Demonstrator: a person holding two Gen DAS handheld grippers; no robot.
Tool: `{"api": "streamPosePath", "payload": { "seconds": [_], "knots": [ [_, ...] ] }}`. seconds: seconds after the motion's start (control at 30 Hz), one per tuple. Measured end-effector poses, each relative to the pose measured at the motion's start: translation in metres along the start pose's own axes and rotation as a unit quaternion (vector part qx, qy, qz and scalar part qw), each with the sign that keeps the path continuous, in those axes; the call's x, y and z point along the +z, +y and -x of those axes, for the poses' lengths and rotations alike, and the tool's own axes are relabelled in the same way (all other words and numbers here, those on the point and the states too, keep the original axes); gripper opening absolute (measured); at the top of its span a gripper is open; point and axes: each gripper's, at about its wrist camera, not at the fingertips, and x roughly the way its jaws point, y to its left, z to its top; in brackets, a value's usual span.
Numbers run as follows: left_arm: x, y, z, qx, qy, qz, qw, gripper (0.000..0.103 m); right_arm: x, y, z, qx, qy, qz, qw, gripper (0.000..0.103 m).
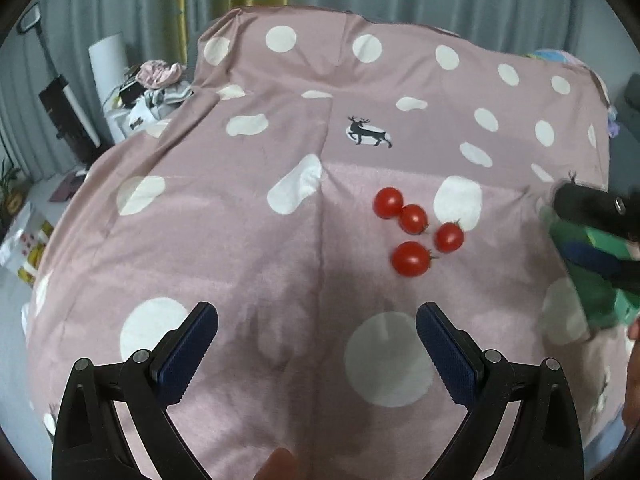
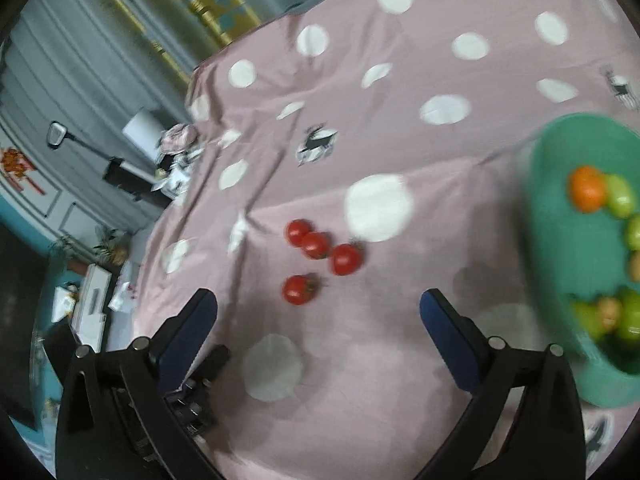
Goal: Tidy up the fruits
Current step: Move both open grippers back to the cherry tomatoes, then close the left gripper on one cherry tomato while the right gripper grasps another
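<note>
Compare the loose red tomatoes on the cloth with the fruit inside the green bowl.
The four tomatoes are all red; the fruit in the bowl is orange, green and yellowish. The tomatoes lie bare on the pink spotted cloth, while the bowl fruit sits inside the green bowl. The tomatoes cluster ahead of the open right gripper; the bowl fruit lies off to its right. Both groups are small and round.

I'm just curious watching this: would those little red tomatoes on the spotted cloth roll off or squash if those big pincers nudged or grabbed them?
The cherry tomatoes look round and glossy, so a nudge would probably roll them, though the soft, wrinkled cloth may slow them. They look small and thin-skinned, so a hard squeeze could split them.
</note>
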Motion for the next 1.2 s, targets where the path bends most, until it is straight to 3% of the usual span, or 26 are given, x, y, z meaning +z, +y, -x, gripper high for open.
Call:
{"api": "streamPosePath", "payload": {
  "seconds": [0.13, 0.23, 0.37, 0.5, 0.57, 0.73, 0.87, 0.97, 1.07, 1.2],
  "knots": [
    [0.003, -0.006, -0.009, 0.023, -0.004, -0.006, 0.9997, 0.099, 0.001, 0.008, -0.036, 0.048, 0.039, -0.013, 0.998, 0.085],
    [0.006, -0.012, -0.015, 0.025, -0.002, -0.004, 0.9997, 0.099, 0.001, 0.013, -0.055, 0.03, 0.055, -0.01, 0.998, 0.079],
    [0.011, -0.022, -0.022, -0.016, 0.006, -0.016, 0.9997, 0.098, 0.007, 0.009, -0.059, 0.003, 0.043, -0.008, 0.999, 0.078],
    [0.016, -0.032, -0.032, -0.026, 0.011, -0.027, 0.9992, 0.082, 0.012, -0.005, -0.068, -0.001, 0.051, -0.018, 0.999, 0.076],
    [0.017, -0.037, -0.036, -0.018, 0.007, -0.038, 0.9991, 0.08, 0.014, -0.012, -0.075, -0.001, 0.058, -0.031, 0.998, 0.074],
    [0.021, -0.048, -0.049, -0.041, 0.03, -0.035, 0.9981, 0.049, 0.017, -0.018, -0.085, -0.003, 0.068, -0.04, 0.997, 0.069],
    [0.025, -0.057, -0.054, -0.043, 0.024, -0.033, 0.9983, 0.044, 0.02, -0.018, -0.088, 0.0, 0.071, -0.037, 0.997, 0.062],
    [0.027, -0.062, -0.059, -0.075, 0.033, -0.028, 0.9963, 0.043, 0.021, -0.021, -0.089, -0.004, 0.072, -0.037, 0.997, 0.054],
    [0.028, -0.069, -0.06, -0.081, 0.035, -0.044, 0.9951, 0.038, 0.022, -0.024, -0.095, -0.007, 0.081, -0.04, 0.996, 0.045],
    [0.031, -0.068, -0.065, -0.102, 0.049, -0.032, 0.9931, 0.033, 0.022, -0.032, -0.099, -0.001, 0.087, -0.053, 0.995, 0.04]
  ]
}}
